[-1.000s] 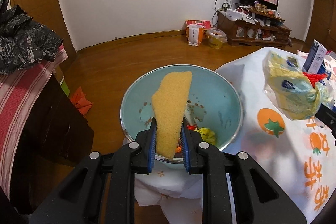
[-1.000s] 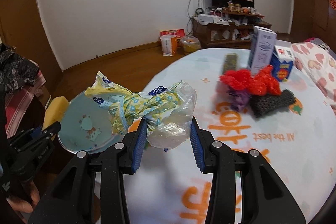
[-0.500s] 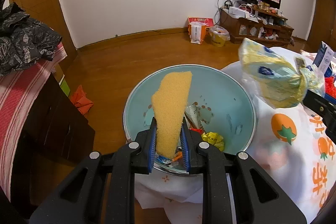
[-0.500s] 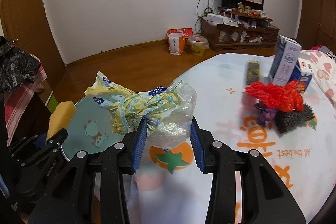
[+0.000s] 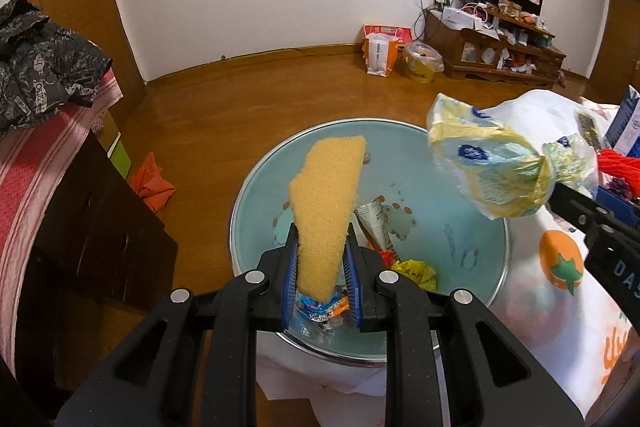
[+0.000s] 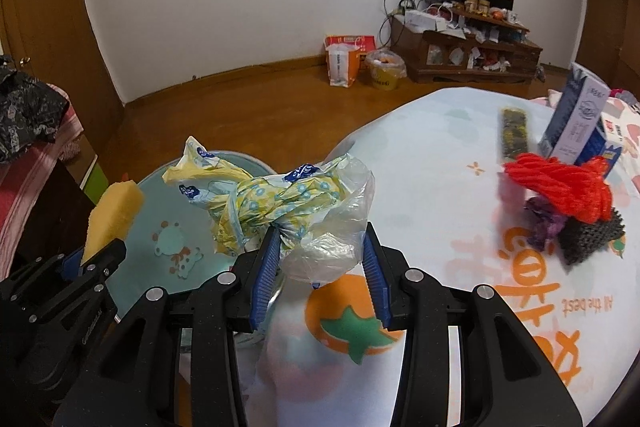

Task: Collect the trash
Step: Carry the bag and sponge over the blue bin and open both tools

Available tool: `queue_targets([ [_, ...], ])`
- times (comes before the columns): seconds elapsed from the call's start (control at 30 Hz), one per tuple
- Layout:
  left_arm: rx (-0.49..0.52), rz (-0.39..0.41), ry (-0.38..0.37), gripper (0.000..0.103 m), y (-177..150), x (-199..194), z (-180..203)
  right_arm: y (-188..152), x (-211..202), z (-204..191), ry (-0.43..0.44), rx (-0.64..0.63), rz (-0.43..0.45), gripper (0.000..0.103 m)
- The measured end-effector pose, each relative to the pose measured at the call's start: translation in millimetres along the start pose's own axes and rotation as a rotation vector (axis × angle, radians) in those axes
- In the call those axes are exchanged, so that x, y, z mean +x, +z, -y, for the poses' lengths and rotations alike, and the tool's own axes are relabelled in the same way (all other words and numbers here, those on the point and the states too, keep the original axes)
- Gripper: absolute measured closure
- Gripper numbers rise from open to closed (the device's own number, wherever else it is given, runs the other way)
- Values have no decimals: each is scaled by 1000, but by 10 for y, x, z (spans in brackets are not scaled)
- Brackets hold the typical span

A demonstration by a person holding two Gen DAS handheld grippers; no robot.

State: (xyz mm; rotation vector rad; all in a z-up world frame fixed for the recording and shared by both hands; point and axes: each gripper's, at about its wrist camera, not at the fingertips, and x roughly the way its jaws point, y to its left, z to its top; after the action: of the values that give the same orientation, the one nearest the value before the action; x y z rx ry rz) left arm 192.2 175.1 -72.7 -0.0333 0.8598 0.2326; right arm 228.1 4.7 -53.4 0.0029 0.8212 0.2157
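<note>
Left claw (image 5: 321,273) pinches sponge (image 5: 326,211) over basin (image 5: 472,227): soft, light, squashes. Right claw (image 6: 320,265) pinches crumpled bag (image 6: 280,199) at the basin's rim, over the counter (image 6: 440,163): slippery, near weightless. I'd judge the knotted middle the best hold.

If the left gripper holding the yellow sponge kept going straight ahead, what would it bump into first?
Probably the wrappers lying inside the blue bowl. The left gripper, shut on the sponge, points down into the bowl, so the sponge's tip would likely land there first, though depth is hard to judge.
</note>
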Motion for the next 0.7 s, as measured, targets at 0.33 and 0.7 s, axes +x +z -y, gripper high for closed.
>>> queue_targets([
  [0.33,13,-26,8,82,36,147,20,71,257,-151,52,-45,-37,56],
  [0.7,-20,0,53,30,22,64,-50,78,78,-26,58,-15,-3,34],
])
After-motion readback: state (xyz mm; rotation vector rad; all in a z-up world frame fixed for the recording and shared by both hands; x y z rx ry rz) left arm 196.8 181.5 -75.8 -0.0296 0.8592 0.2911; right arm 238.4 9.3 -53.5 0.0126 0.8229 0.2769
